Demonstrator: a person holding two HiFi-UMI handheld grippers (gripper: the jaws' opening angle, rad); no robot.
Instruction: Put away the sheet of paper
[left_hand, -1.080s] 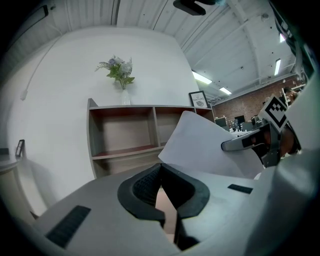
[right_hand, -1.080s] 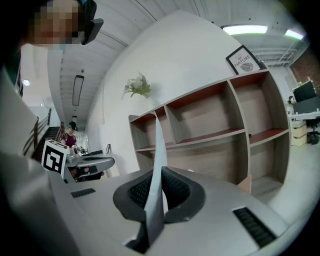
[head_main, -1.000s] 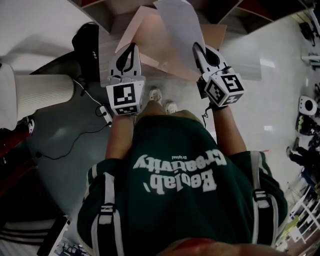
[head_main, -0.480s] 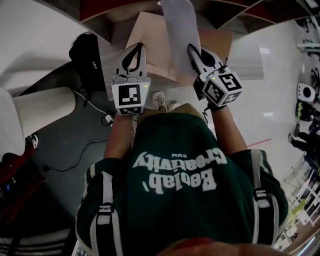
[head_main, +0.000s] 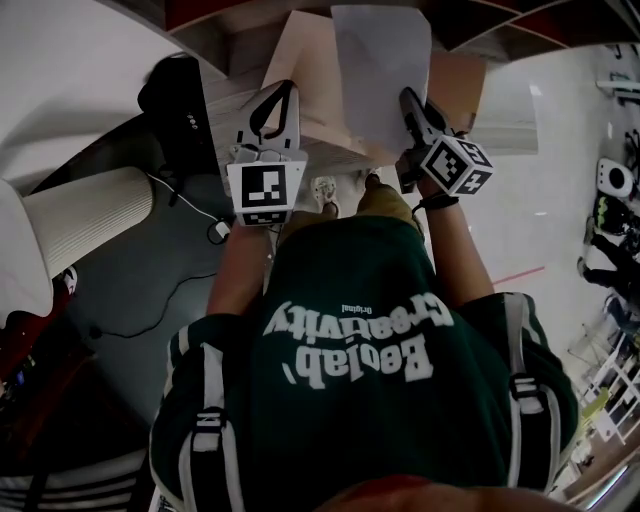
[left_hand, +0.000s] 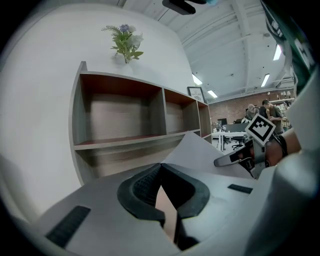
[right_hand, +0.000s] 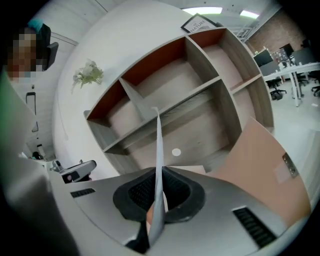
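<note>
White sheet of paper (head_main: 380, 70), held before wooden shelves (right_hand: 200, 95).
My right claw (head_main: 410, 97) is clamped on its edge; my left claw (head_main: 288, 88) pinches a tan envelope (head_main: 310, 80).

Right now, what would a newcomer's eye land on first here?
The white sheet of paper, pinched edge-on in the shut right gripper and held up before the curved shelf unit. Next, the brown envelope at the left gripper, whose jaws are together with a tan strip between them.
</note>
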